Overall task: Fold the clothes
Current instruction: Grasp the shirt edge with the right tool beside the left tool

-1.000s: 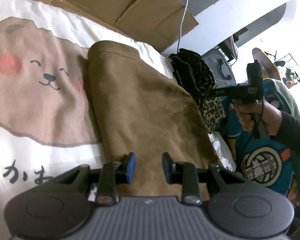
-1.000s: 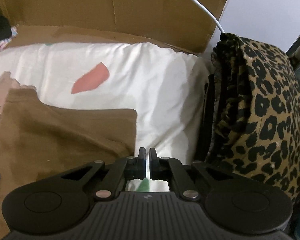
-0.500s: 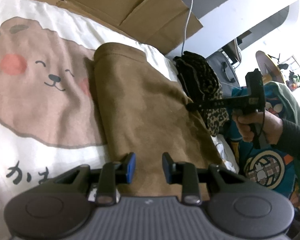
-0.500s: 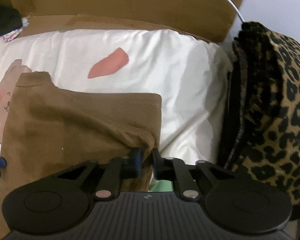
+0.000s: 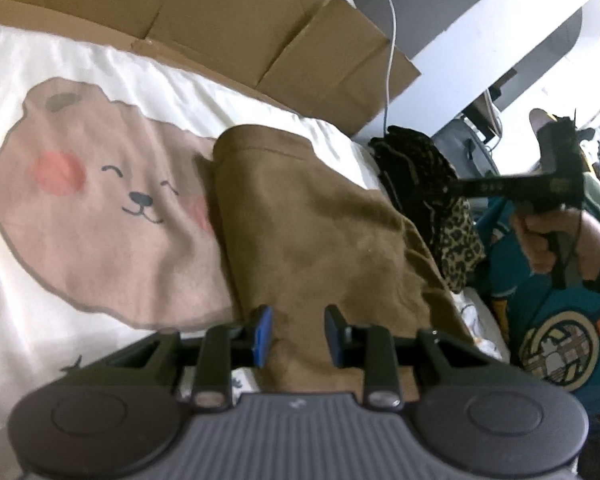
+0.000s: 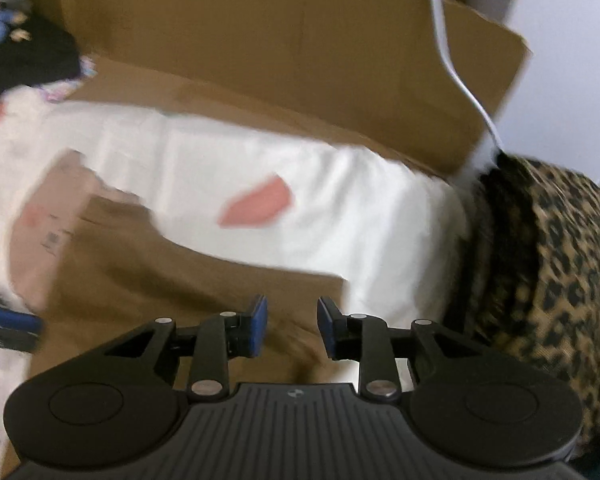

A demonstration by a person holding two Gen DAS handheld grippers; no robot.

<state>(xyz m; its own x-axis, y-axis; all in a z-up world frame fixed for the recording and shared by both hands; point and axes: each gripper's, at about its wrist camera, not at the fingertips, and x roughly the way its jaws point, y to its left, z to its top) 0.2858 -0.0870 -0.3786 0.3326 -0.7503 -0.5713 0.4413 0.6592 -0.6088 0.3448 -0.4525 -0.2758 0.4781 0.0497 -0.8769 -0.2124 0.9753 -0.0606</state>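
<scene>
1. White bear-print sheet (image 5: 100, 92), far left, spread flat under everything.
2. My left gripper (image 5: 296, 334): jaws parted above the near end of the brown garment (image 5: 308, 220), pads not pressing it.
3. Brown garment: folded lengthwise, lying on the sheet.
4. My right gripper (image 6: 290, 326): jaws just opening, nothing clamped, garment below.
5. Leopard-print fabric (image 6: 560, 264), at the right edge.

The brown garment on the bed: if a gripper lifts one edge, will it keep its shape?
Probably not. The brown garment drapes softly over the bed's edge, so it looks floppy. Its matte, fuzzy surface suggests little slipping on the white sheet.
</scene>
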